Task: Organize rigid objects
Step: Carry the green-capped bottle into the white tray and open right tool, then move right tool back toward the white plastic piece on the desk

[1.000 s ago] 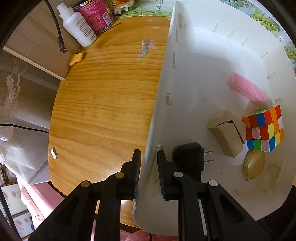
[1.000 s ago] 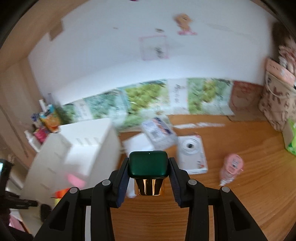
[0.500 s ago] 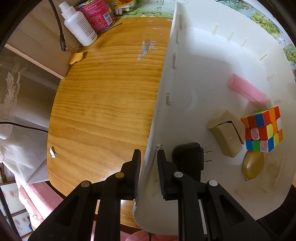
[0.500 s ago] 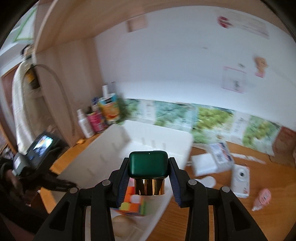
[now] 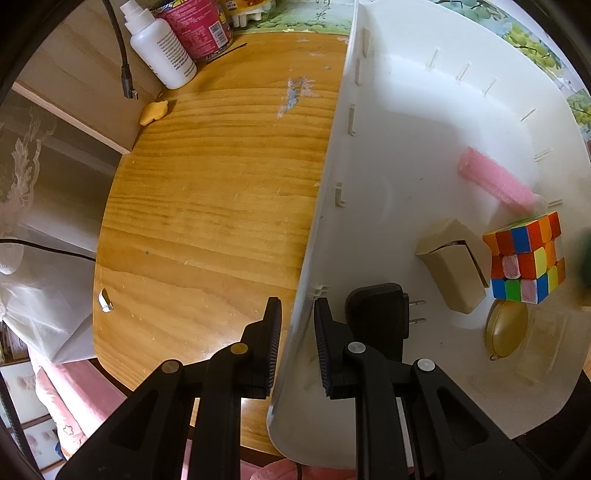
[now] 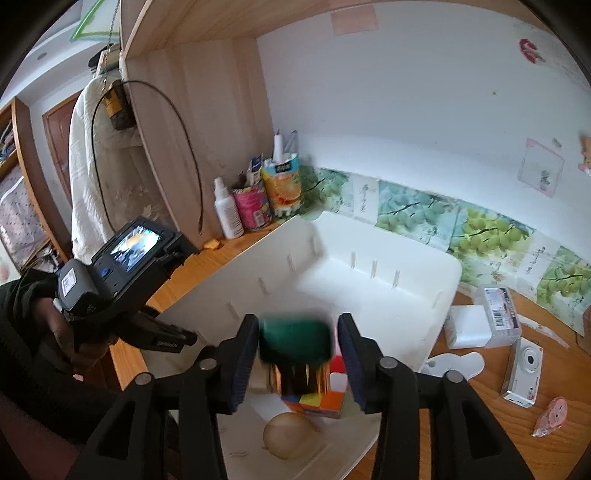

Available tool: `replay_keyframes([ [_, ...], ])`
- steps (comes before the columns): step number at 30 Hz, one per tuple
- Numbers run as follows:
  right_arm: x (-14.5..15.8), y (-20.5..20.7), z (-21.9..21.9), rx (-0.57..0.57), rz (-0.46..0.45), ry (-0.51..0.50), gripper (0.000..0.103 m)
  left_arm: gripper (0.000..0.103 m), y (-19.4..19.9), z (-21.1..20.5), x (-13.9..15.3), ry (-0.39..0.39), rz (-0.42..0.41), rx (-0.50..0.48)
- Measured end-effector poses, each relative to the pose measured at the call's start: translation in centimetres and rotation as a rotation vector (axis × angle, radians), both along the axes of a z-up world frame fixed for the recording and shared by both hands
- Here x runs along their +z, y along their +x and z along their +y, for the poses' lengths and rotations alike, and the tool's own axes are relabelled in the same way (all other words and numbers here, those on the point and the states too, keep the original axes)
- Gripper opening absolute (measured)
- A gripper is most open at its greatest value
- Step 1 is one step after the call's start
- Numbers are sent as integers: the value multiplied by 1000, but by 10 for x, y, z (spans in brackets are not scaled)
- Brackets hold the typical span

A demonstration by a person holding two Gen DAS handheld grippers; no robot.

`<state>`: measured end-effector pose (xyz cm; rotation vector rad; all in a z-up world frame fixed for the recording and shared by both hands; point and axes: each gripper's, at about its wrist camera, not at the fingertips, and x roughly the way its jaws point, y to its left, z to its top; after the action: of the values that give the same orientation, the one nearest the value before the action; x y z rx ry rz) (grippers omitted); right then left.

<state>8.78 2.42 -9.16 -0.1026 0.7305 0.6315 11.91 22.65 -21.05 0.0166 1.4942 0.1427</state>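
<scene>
Over the near end of the white bin [image 6: 384, 291], the right tongs [image 6: 297, 365] stand wide, their pads apart from the green-capped bottle [image 6: 294, 341], which shows blurred in the gap between them with its gold body below; whether either pad touches it cannot be told. Below it in the bin lie a colour cube [image 6: 325, 397] and a round amber piece [image 6: 290, 435].

Along the bin's left wall [image 5: 325, 206], the left tongs [image 5: 297, 343] are narrow and straddle the rim near its near corner, one finger outside over the wooden surface [image 5: 207, 206] and the other inside; the gap looks a little wider than the wall, so a firm clamp cannot be confirmed. Just inside sits a black plug adapter [image 5: 376, 314], its prongs pointing toward a tan box [image 5: 452, 266]. The cube touches the box's right side, and a pink roller [image 5: 495, 184] lies beyond them toward the far wall.

At the surface's far left corner stand a white spray bottle [image 5: 162, 48] and a pink can [image 5: 197, 27], with a small yellow piece [image 5: 154, 112] near them.
</scene>
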Motion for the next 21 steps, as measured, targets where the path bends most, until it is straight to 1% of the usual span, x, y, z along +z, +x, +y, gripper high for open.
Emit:
replay_keyframes([
  [1, 1, 0, -2, -8, -8, 0, 56, 20, 0, 0, 0, 1, 0, -2],
  [2, 1, 1, -4, -19, -16, 0, 60, 20, -1, -1, 0, 2, -1, -4],
  [6, 3, 5, -18, -96, -43, 6, 63, 20, 1, -5, 3, 6, -1, -11],
  [7, 2, 7, -22, -122, -48, 5, 66, 20, 2, -5, 3, 6, 0, -13],
  [10, -1, 13, -40, -232, -59, 5, 70, 20, 2, -7, 3, 7, 4, -19],
  [12, -4, 19, -55, -326, -55, -5, 73, 20, 4, -8, 3, 8, 6, -23],
  [13, -6, 20, -60, -355, -50, -13, 75, 20, 4, -8, 3, 9, 6, -25],
  [15, -12, 24, -75, -419, -40, -26, 76, 20, 5, -10, 2, 7, 6, -22],
  [21, -35, 30, -107, -516, 20, -56, 76, 20, 3, -8, 2, 0, 3, -12],
])
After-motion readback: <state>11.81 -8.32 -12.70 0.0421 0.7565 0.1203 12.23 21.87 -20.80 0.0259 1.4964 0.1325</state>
